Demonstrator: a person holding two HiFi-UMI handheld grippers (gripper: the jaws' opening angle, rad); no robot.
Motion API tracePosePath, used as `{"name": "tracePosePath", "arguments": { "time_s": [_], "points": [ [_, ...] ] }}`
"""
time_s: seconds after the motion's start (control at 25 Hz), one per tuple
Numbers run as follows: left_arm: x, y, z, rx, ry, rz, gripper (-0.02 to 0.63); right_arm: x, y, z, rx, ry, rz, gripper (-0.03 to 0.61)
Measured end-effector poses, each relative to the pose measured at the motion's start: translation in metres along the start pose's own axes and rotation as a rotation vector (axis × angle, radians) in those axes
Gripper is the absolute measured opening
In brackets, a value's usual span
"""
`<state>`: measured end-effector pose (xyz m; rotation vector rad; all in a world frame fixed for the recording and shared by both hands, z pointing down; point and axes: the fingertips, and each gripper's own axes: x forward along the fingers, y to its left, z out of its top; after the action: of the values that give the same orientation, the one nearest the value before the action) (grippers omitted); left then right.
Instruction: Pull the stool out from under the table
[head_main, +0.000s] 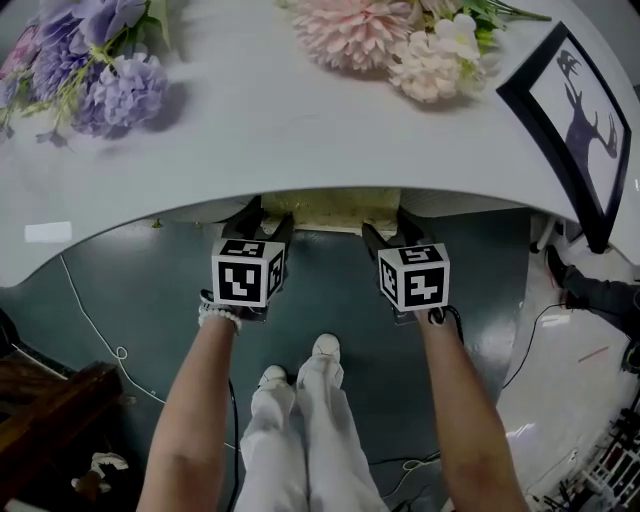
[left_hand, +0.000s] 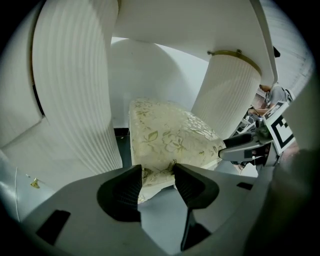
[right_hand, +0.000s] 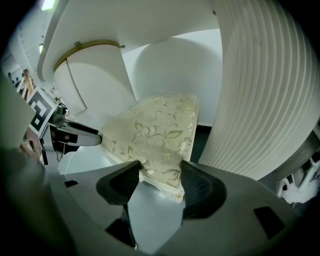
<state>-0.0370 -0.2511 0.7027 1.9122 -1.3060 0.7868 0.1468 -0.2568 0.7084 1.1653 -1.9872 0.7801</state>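
Observation:
The stool's cream floral cushion (head_main: 330, 210) shows just under the white table's front edge (head_main: 300, 130). My left gripper (head_main: 265, 222) reaches under that edge at the cushion's left corner. In the left gripper view the cushion (left_hand: 165, 135) fills the middle, and my left gripper (left_hand: 156, 181) is shut on its near corner, both pads pressing the fabric. My right gripper (head_main: 395, 228) is at the right corner. In the right gripper view the cushion (right_hand: 155, 127) lies ahead, and my right gripper (right_hand: 160, 182) is shut on its corner. The stool's legs are hidden.
Ribbed white table legs (left_hand: 75, 100) (right_hand: 260, 90) flank the stool closely on both sides. On the tabletop lie purple flowers (head_main: 90, 70), pink flowers (head_main: 370, 35) and a framed deer picture (head_main: 575, 110). My feet (head_main: 300, 375) stand behind on the dark floor, and a cable (head_main: 95, 330) trails left.

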Motion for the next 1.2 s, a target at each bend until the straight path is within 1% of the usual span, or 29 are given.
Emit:
{"name": "tracePosePath", "arguments": {
  "time_s": [0.36,0.84,1.2],
  "points": [
    [-0.019,-0.007,-0.025,0.024,0.027,-0.021,0.218,-0.018,0.017,-0.027,0.032,0.007,-0.008,0.278],
    [-0.051,-0.013,-0.07,0.068,0.07,-0.051,0.215,-0.046,0.051,-0.074,0.08,0.024,-0.027,0.275],
    [-0.077,-0.016,-0.104,0.092,0.086,-0.066,0.213,-0.068,0.08,-0.111,0.119,0.044,-0.043,0.275]
  ]
}}
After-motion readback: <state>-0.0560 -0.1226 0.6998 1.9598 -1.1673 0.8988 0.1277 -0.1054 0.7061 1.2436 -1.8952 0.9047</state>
